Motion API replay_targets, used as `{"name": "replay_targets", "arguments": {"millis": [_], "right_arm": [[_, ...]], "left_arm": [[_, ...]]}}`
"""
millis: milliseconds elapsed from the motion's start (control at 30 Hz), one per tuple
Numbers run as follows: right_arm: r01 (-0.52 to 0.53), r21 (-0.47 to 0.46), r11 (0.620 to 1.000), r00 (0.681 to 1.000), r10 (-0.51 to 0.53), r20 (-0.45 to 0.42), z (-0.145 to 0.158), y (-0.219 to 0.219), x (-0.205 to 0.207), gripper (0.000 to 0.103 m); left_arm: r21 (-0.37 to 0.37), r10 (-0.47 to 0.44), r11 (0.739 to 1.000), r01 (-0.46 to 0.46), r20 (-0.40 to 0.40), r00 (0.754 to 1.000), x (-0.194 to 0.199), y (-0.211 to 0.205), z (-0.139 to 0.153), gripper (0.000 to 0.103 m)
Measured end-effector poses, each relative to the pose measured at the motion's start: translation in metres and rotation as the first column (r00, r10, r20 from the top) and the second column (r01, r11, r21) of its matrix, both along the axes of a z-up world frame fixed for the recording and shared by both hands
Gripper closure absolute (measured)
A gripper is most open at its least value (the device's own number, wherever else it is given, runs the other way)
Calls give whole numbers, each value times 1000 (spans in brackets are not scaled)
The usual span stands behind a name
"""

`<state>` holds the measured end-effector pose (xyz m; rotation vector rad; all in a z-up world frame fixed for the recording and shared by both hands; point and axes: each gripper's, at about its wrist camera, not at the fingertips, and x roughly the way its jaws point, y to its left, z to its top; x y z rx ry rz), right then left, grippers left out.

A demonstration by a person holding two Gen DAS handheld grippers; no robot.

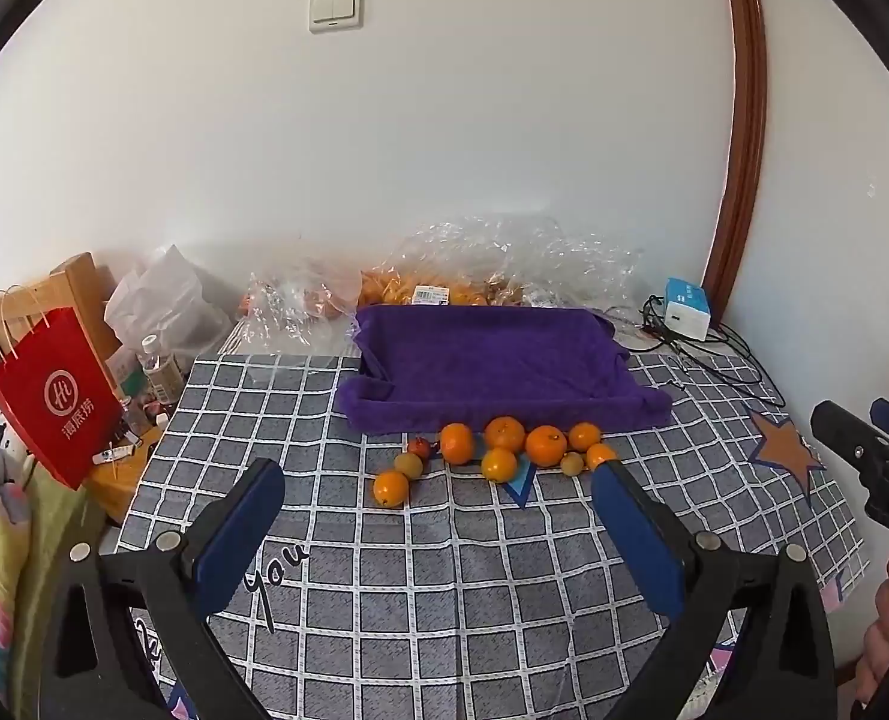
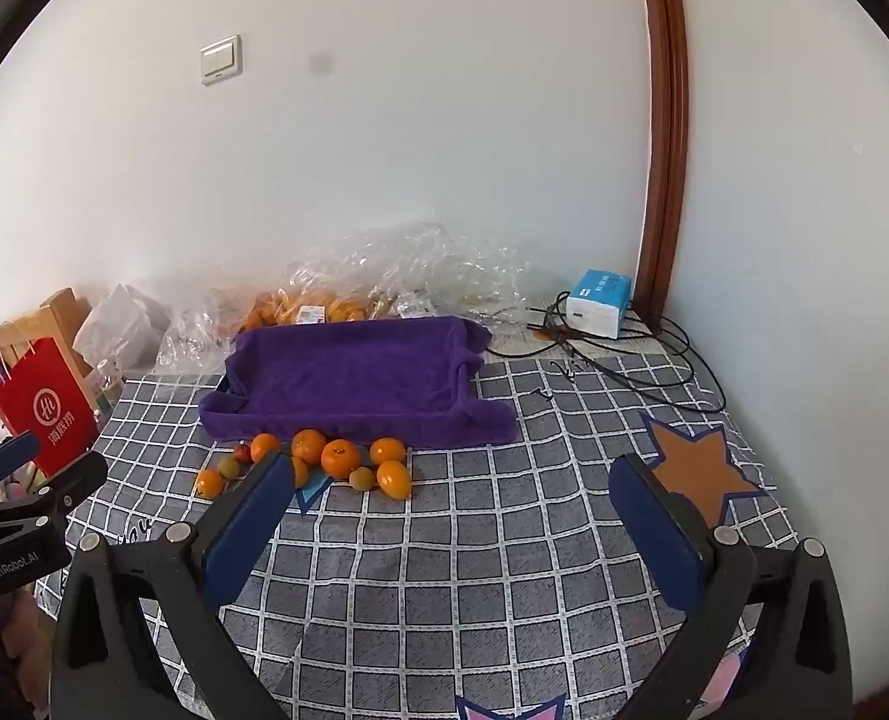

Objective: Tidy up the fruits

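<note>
Left gripper [image 1: 438,492]: jaws apart, empty. Right gripper [image 2: 450,495]: jaws apart, empty. Fruits [image 1: 498,450]: clustered on checked cloth [image 1: 444,570] ahead of both tongs, against purple tray [image 1: 492,360].

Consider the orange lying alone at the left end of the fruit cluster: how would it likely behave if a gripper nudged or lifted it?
The leftmost orange looks round and lies free on the checked tablecloth, so a nudge would probably roll it. Its skin looks smooth and glossy, so it might slip unless gripped across the middle. It seems small, so likely light.
</note>
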<state>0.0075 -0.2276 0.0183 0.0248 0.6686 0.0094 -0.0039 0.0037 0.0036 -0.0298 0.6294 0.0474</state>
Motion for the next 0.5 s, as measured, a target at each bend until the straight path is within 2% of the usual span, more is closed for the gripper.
{"name": "replay_targets", "arguments": {"millis": [500], "right_arm": [[-16, -13, 1000, 1000, 17, 11, -2, 9, -2, 0]], "left_arm": [[-1, 10, 1000, -10, 9, 1000, -3, 6, 1, 0]]}}
